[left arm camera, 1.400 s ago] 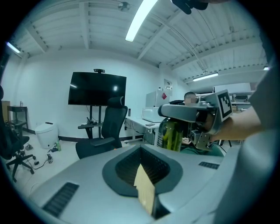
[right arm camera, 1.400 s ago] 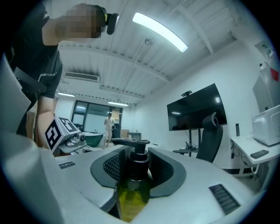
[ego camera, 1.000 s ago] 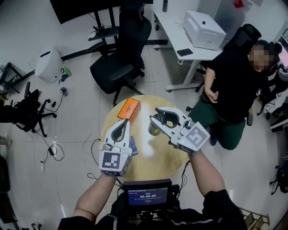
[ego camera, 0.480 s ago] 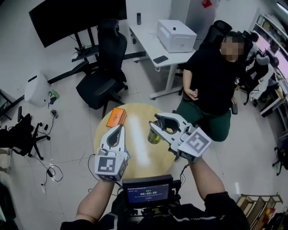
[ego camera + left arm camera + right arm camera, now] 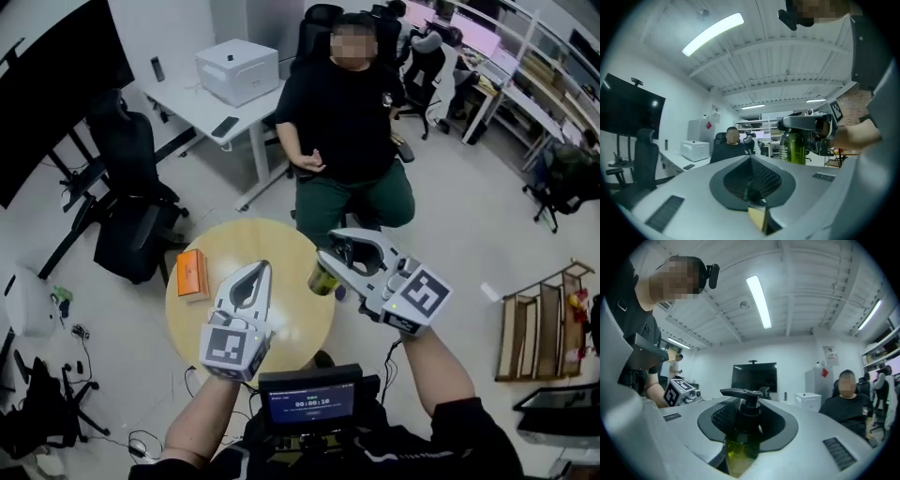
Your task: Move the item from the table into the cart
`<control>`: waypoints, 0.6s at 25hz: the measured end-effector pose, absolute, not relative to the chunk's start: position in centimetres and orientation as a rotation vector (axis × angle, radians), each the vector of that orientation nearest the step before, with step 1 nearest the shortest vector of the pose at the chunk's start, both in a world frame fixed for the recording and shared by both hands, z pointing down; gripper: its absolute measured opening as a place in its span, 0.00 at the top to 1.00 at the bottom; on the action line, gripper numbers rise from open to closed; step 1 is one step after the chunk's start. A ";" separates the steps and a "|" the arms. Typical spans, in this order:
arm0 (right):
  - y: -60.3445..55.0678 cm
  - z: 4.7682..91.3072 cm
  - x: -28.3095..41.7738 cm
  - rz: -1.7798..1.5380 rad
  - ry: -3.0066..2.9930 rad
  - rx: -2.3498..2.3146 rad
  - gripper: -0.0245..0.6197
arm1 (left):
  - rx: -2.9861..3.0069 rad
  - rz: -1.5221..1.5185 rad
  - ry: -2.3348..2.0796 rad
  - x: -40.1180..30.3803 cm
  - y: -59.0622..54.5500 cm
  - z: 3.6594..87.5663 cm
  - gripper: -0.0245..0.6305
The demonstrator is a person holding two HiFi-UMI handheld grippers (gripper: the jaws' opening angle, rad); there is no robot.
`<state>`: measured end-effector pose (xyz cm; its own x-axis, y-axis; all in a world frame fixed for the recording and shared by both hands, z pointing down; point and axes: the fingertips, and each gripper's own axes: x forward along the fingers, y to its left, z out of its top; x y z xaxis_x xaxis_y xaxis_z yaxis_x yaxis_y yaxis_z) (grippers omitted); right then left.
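A green pump bottle point(image 5: 323, 279) with a black pump head hangs in the air at the right edge of the round wooden table point(image 5: 281, 319). My right gripper point(image 5: 334, 249) is shut on it. In the right gripper view the bottle point(image 5: 743, 446) stands upright between the jaws, which grip it at the neck under the pump head. My left gripper point(image 5: 262, 268) is shut with nothing in it and hovers over the table to the left of the bottle. The left gripper view shows the bottle point(image 5: 793, 147) held at the right.
An orange box point(image 5: 192, 274) lies on the table's left side. A seated person point(image 5: 347, 122) is just beyond the table. A desk with a white printer point(image 5: 236, 70) and a black office chair point(image 5: 131, 206) stand to the left. A wooden rack point(image 5: 539, 323) stands on the floor at the right.
Both grippers have risen and swung to the right, and the bottle has gone with the right one. The table and the orange box now sit further left. The seated person is straight ahead.
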<state>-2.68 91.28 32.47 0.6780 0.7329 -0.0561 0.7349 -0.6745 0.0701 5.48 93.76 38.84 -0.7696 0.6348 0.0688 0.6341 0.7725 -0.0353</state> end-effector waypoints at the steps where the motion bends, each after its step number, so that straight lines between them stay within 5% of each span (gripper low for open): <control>1: 89.6 32.5 -4.1 -0.025 1.296 2.762 0.78 | -0.964 0.011 -2.909 3.9 92.5 39.1 0.95; 15: 49.0 29.7 -27.7 0.053 2.235 2.053 0.79 | 0.132 -0.049 -3.112 -23.3 58.7 37.7 0.95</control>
